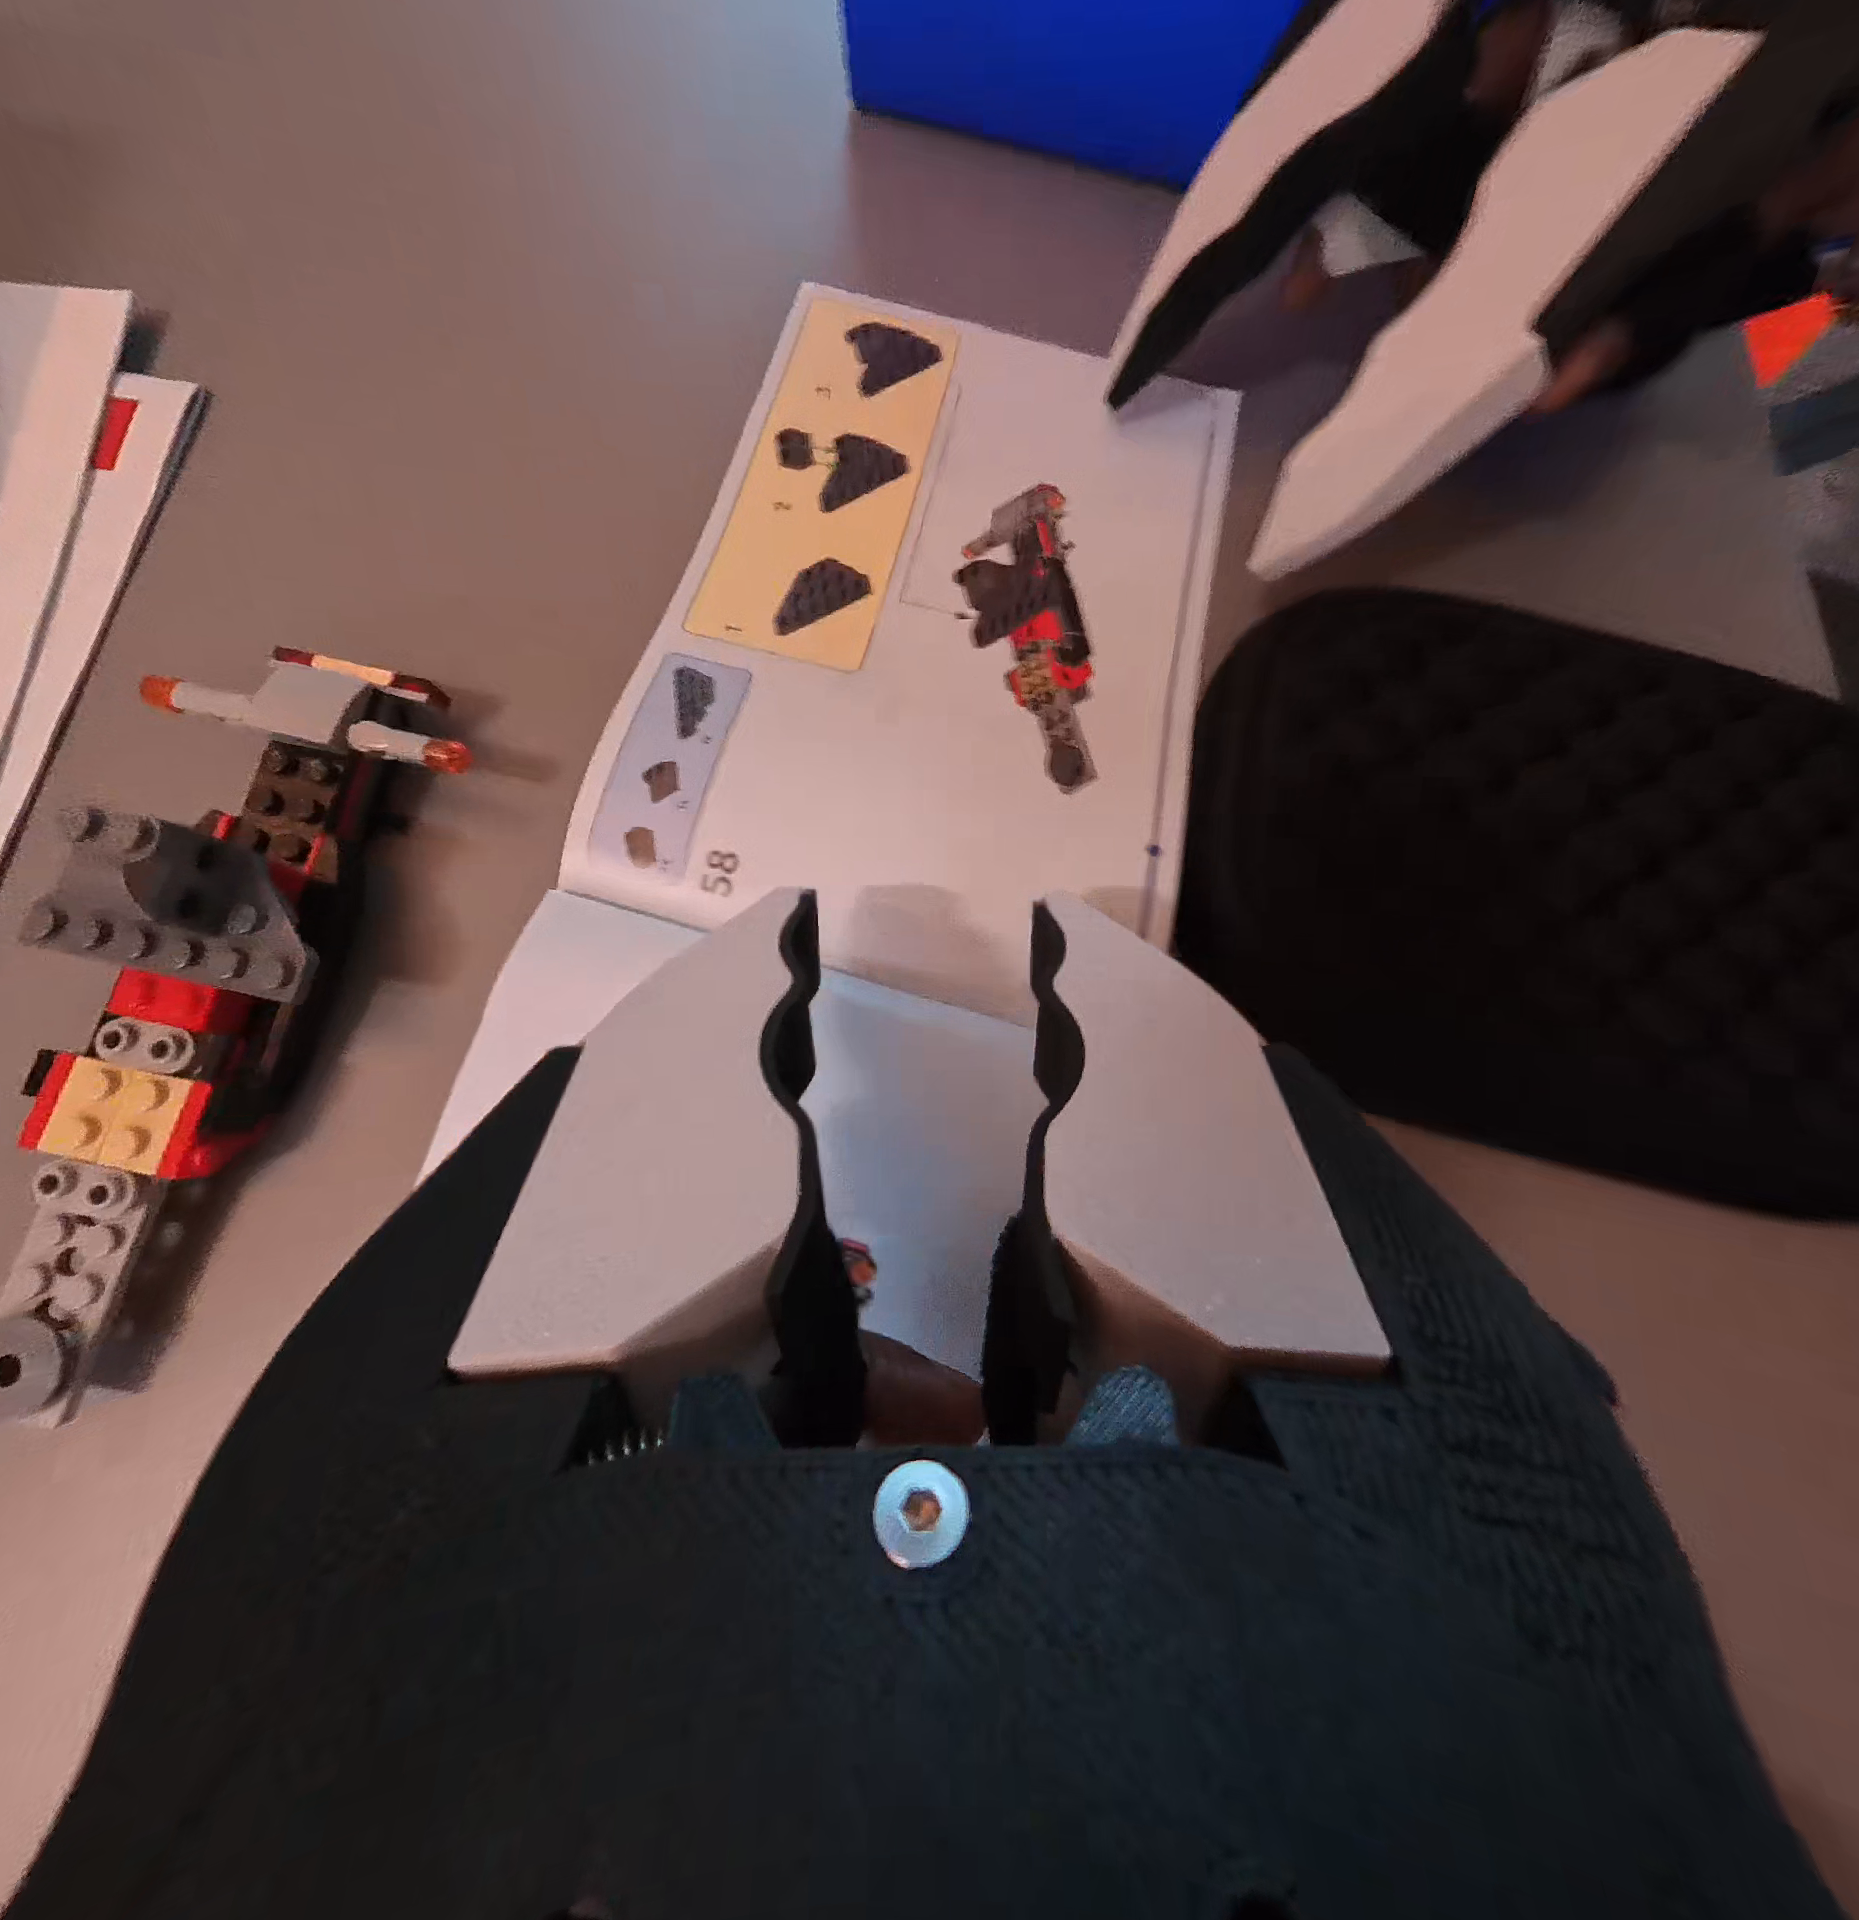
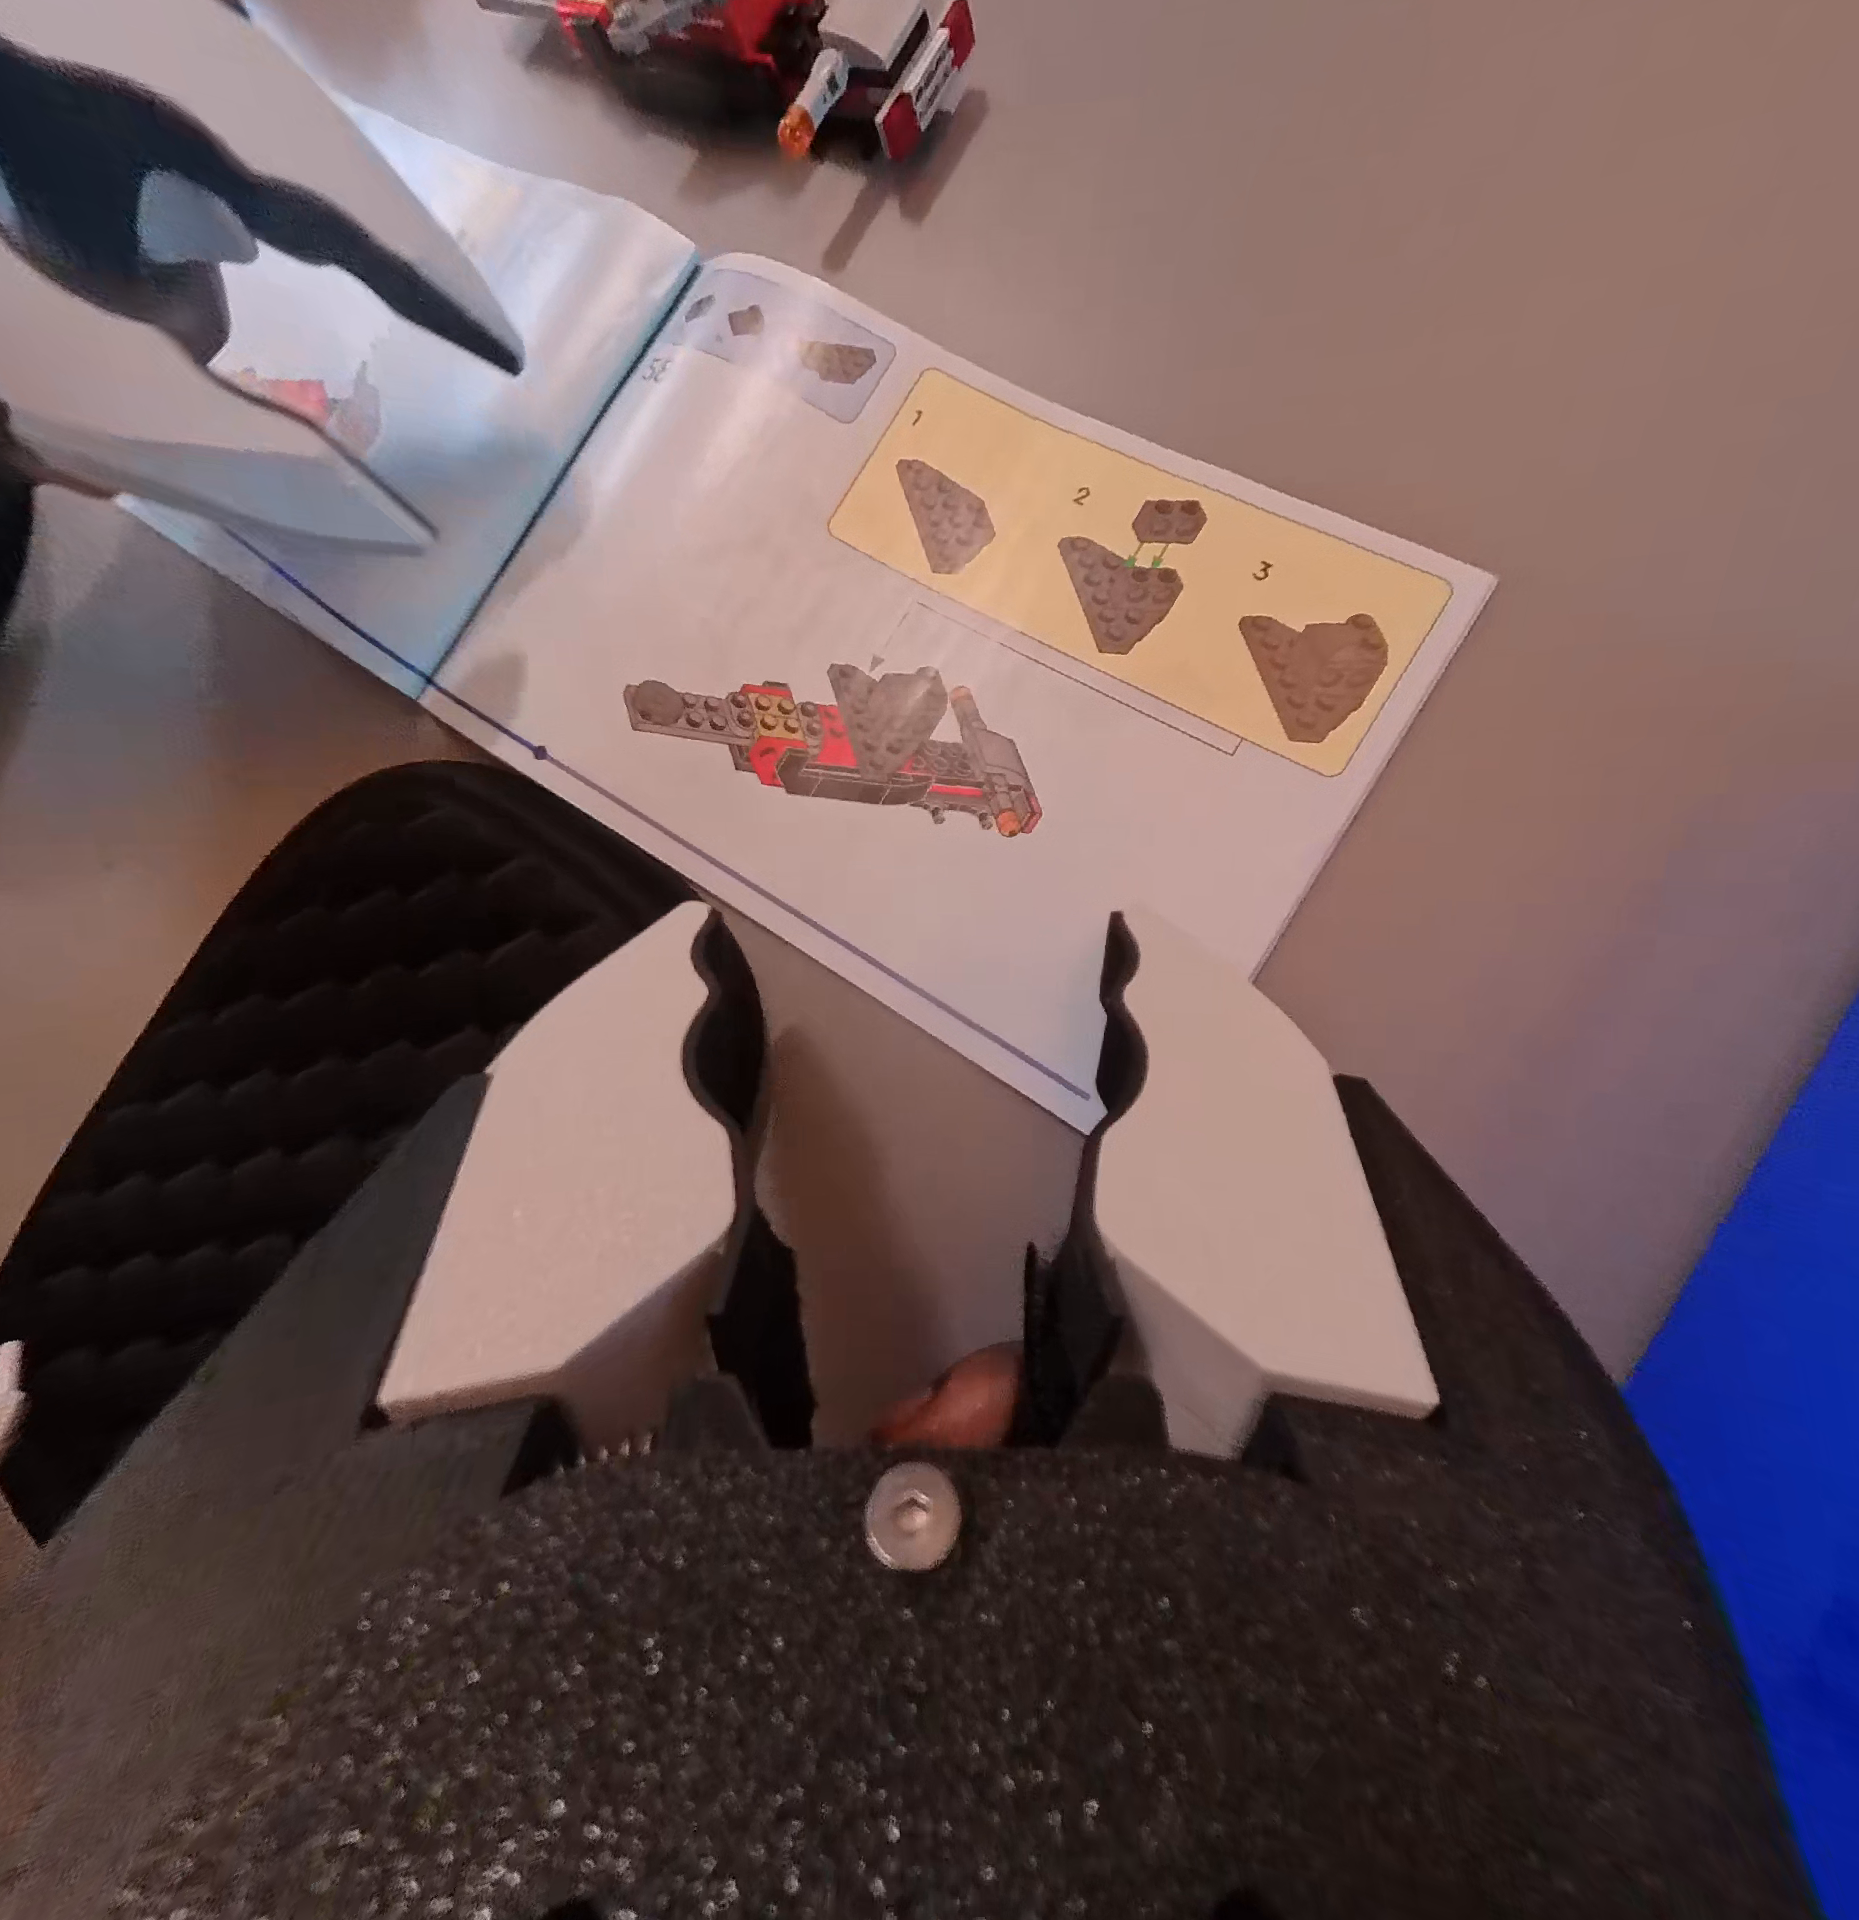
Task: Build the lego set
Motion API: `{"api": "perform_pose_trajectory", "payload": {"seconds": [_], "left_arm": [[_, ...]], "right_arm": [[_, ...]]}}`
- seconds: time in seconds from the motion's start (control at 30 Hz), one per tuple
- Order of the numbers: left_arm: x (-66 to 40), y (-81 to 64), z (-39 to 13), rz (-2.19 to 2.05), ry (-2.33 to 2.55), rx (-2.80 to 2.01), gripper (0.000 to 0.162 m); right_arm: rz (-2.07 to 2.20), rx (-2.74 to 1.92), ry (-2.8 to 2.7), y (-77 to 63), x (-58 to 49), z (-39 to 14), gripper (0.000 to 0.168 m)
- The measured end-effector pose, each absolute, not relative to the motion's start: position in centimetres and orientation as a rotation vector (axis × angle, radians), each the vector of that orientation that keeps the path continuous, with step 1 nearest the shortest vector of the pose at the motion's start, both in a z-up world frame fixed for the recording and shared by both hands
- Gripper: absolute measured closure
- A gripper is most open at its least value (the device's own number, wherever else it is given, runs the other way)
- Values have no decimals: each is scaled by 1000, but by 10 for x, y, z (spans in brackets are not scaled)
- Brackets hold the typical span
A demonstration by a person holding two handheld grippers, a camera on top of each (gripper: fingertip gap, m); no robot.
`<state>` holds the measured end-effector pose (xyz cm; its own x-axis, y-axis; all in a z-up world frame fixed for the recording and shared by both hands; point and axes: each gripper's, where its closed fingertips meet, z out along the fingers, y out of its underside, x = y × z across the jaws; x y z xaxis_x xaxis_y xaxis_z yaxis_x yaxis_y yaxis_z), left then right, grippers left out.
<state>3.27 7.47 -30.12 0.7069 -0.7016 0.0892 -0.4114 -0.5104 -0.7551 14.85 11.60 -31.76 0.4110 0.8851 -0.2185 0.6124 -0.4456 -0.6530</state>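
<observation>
The partly built lego model (image 1: 177,987), red, black and grey with two orange-tipped white tubes, lies on the grey table to the left of my left gripper (image 1: 925,914). The model's end also shows at the top of the right wrist view (image 2: 800,52). The open instruction booklet (image 1: 904,623) lies under and ahead of the left gripper, which is open and empty. My right gripper (image 2: 909,920) is open and empty over the booklet's (image 2: 696,582) near edge. The right gripper shows at the upper right of the left wrist view (image 1: 1185,483), and the left gripper at the upper left of the right wrist view (image 2: 468,452).
A black ribbed pad (image 1: 1527,883) lies right of the booklet, also in the right wrist view (image 2: 333,987). A blue box (image 1: 1039,73) stands at the back. White sheets (image 1: 52,520) lie at far left. A small red-and-dark block (image 1: 1818,384) sits at far right.
</observation>
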Motion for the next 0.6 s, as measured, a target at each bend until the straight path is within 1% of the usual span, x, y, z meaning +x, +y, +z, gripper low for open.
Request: {"api": "perform_pose_trajectory", "payload": {"seconds": [0.17, 0.43, 0.6], "left_arm": [[28, 79, -325, -445, 837, -2260, 130], [29, 80, -328, -430, 843, -2210, 132], [28, 80, -328, -445, 830, -2208, 133]], "right_arm": [[754, -2209, -1277, 116, 146, -322, 98], [776, -2213, -1329, 110, 132, -322, 88], [831, -2188, -1350, 102, 118, -320, 94]]}}
